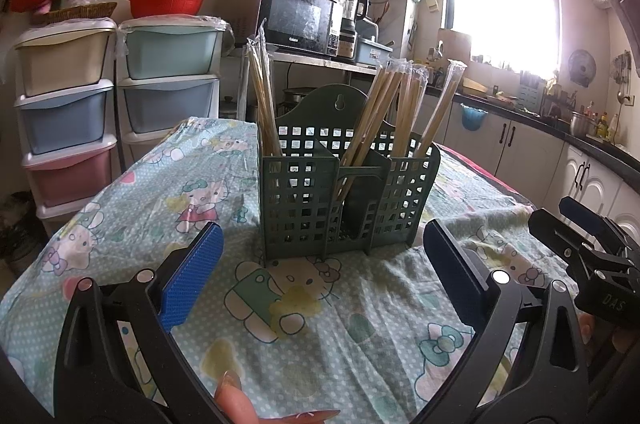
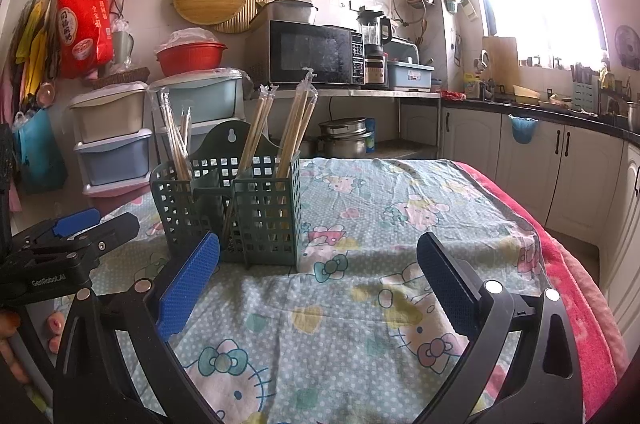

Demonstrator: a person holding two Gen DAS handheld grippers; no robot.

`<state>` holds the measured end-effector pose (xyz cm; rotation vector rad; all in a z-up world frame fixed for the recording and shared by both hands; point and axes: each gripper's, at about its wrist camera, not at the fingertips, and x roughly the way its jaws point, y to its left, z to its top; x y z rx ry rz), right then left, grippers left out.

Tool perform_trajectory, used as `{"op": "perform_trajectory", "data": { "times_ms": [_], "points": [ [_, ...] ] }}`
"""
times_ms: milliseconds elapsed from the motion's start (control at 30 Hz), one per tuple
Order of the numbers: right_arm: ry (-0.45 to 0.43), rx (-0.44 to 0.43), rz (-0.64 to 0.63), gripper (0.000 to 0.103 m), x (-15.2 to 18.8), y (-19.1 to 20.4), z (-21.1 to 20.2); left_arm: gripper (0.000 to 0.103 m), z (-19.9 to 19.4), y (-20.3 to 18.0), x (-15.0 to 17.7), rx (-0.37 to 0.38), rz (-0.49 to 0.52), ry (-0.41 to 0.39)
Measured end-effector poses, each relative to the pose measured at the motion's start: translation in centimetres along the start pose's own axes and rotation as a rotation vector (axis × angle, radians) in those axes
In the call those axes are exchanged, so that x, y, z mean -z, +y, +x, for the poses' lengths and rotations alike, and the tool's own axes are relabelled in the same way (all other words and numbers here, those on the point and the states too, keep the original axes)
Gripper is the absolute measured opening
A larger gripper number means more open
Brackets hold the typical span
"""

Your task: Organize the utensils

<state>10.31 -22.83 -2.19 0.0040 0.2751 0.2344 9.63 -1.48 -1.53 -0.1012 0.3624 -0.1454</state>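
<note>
Left wrist view: left claw [image 1: 320, 264] spread wide, empty; green holder [image 1: 348, 183] with wrapped chopsticks [image 1: 384, 111] sits just ahead between its fingers. Right wrist view: right claw [image 2: 318, 272] also spread, empty, holder ahead-left. Risk: nudging the light holder could tip it on the table [image 2: 400, 224].

daylight floods in through the window [image 1: 500, 3], which is blown out to white in both views and spreads a hazy glare over the counter [image 1: 520, 111] beneath it. the room is otherwise evenly bright. the caddy [image 1: 344, 183] casts a soft shadow toward the camera on the cloth [image 1: 320, 324]. fisheye bending curves the walls and cabinets, and dark vignetting fills the corners. the centre is sharp; the gripper parts close to the lens look slightly soft.
</note>
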Motion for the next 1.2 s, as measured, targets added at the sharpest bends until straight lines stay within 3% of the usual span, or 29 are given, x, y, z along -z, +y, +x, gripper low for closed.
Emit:
{"op": "perform_trajectory", "data": {
  "times_ms": [967, 1067, 1133, 1200],
  "points": [
    [0.001, 0.005, 0.009, 0.096, 0.0, -0.2, 0.0, 0.092, 0.9, -0.1, 0.1, -0.029, -0.014, 0.052],
    [0.042, 0.026, 0.052, 0.096, -0.6, -1.7, 0.6, 0.092, 0.9, 0.9, -0.5, -0.034, -0.054, 0.081],
    [0.086, 0.057, 0.074, 0.096, -1.3, -3.5, 1.4, 0.092, 0.9, 2.6, -1.4, -0.078, -0.078, 0.097],
    [0.207, 0.128, 0.073, 0.096, -2.2, -6.1, 3.5, 0.092, 1.4, 4.7, -2.4, -0.146, -0.074, 0.137]
  ]
}}
